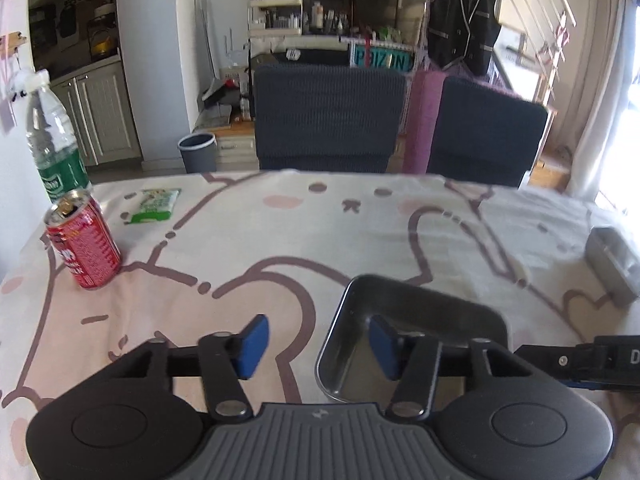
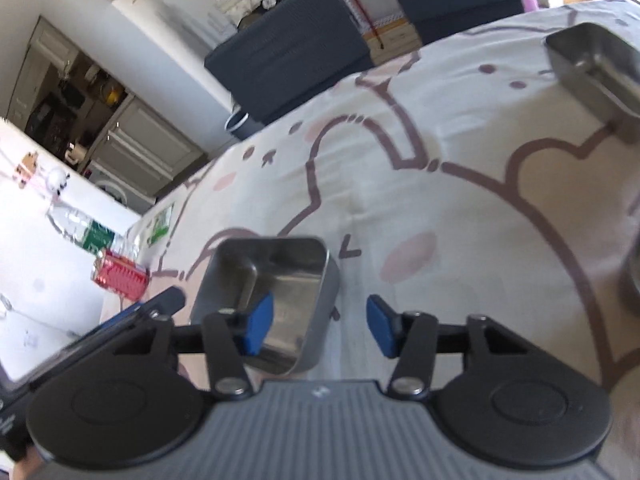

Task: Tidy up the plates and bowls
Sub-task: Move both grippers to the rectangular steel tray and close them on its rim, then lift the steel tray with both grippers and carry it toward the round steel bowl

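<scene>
Both claws, the left claw (image 1: pixel 314 344) and right claw (image 2: pixel 320 326), stood apart astride opposite walls of the steel tray (image 1: pixel 412 312), apparently to lift it together off the table (image 1: pixel 280 240).

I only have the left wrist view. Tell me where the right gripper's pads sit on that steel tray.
Observer: The right gripper stands open astride one wall of the steel tray, one pad inside, one over the tablecloth.
Operator: Check the other tray; I see only its side.
Observer: The second steel tray lies apart, farther up the table; its visible inside looks empty.
Operator: Report anything else nearby.
Observer: A dark rounded thing is cut off at the frame's edge; I cannot tell what.
</scene>
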`<action>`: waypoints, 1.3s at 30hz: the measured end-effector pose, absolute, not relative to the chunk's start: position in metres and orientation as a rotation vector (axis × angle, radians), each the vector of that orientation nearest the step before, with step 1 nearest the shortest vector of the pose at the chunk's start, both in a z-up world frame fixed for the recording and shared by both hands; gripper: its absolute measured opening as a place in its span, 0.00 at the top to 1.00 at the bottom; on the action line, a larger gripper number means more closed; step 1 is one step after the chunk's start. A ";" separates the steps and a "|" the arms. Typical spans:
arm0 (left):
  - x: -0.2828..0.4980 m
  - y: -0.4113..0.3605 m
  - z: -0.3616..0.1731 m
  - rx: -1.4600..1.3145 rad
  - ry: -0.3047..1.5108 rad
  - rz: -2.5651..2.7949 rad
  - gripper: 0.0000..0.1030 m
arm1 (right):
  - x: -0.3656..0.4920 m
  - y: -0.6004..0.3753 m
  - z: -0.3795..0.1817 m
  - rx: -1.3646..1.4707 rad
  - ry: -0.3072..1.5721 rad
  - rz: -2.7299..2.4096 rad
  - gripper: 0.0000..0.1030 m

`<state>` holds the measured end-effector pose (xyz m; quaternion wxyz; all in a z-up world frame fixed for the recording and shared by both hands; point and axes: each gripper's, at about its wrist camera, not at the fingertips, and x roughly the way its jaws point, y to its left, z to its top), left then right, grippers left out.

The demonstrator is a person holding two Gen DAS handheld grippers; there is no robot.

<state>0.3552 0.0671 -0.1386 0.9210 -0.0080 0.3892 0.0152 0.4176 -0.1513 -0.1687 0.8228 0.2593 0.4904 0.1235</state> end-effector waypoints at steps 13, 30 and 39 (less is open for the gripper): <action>0.372 0.069 -0.156 -0.052 0.861 -0.008 0.94 | 0.427 -0.128 -0.184 0.451 1.035 0.306 0.88; 0.282 -0.007 -0.065 -0.211 0.757 -0.235 0.96 | 0.359 -0.220 -0.095 0.433 0.808 0.224 0.91; 0.240 -0.062 -0.069 -0.233 0.863 -0.342 0.96 | 0.305 -0.279 -0.085 0.398 0.870 0.190 0.91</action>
